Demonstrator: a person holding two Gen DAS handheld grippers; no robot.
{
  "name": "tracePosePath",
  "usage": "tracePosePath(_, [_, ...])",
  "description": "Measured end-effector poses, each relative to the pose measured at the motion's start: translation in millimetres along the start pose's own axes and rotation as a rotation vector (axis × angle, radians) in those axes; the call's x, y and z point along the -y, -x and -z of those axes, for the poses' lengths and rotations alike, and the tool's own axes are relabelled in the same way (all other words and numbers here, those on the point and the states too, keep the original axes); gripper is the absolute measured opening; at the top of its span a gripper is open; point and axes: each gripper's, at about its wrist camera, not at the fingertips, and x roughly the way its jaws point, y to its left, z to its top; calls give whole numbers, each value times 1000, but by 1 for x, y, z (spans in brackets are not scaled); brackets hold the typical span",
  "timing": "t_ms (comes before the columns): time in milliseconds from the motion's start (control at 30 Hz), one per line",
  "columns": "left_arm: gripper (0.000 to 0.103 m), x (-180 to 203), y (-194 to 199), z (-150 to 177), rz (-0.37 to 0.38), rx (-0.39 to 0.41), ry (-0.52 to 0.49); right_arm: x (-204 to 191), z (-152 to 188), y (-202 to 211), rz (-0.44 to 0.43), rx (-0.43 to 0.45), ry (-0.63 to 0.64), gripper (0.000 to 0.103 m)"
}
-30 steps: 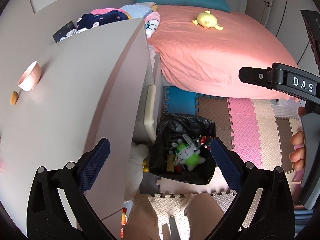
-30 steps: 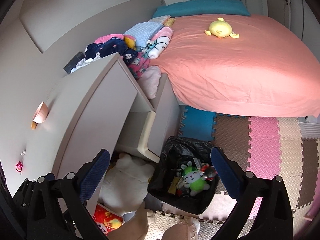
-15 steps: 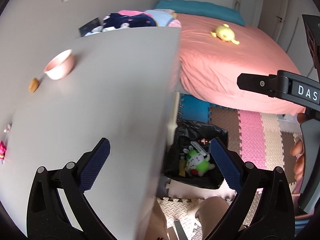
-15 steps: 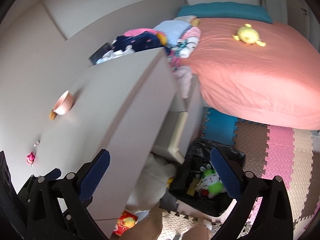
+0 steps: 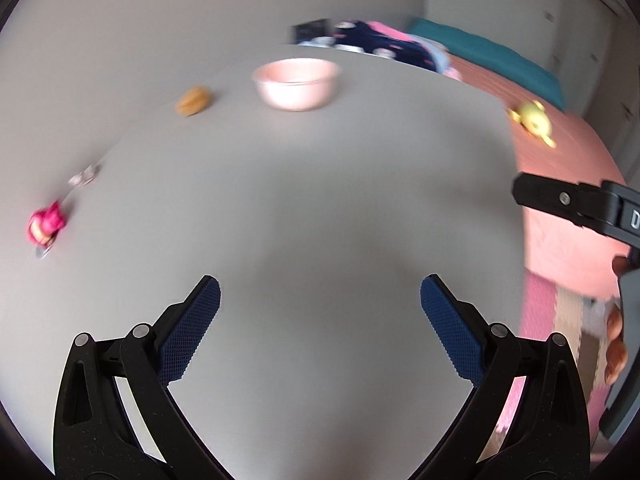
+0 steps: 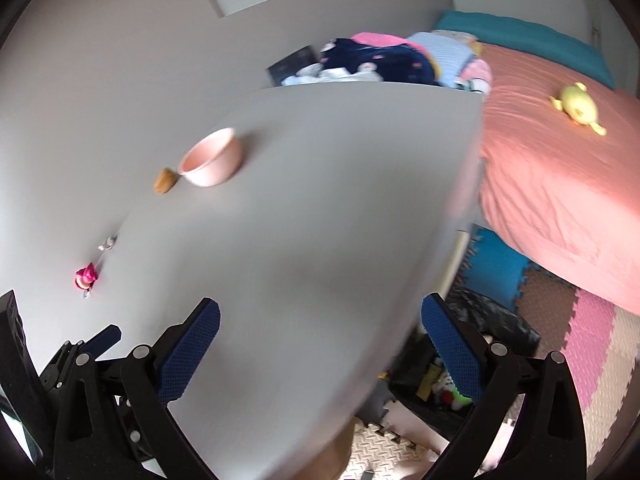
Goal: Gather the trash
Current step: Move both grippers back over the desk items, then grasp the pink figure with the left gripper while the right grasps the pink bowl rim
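Both views look over a grey table top. Along its far left side lie a small brown lump, a crumpled silvery scrap and a pink-red wrapped bit; the right wrist view shows the same brown lump, scrap and pink bit. My left gripper is open over bare table, holding nothing. My right gripper is open too, above the table's right edge. A black-lined bin stands on the floor, partly hidden by the table.
A pink bowl sits beside the brown lump. A bed with a pink sheet and a yellow plush fills the right. Clothes are piled behind the table. Foam mats cover the floor. A hand holds the right gripper.
Both grippers have swung up and left, from the floor bin to over the table top. The bowl and scraps now look nearer. Both stay open.
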Motion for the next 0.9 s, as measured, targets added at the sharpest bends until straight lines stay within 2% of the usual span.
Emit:
tracePosePath(400, [97, -120, -2, -13, -163, 28, 250, -86, -35, -57, -41, -64, 76, 100])
tracePosePath(500, [97, -145, -7, -18, -210, 26, 300, -99, -45, -68, -51, -72, 76, 100])
tracePosePath(733, [97, -208, -4, -25, -317, 58, 497, -132, -77, -93, -57, -60, 77, 100])
tracePosePath(900, [97, -245, -4, -29, -347, 78, 626, -140, -99, -108, -28, -44, 42, 100])
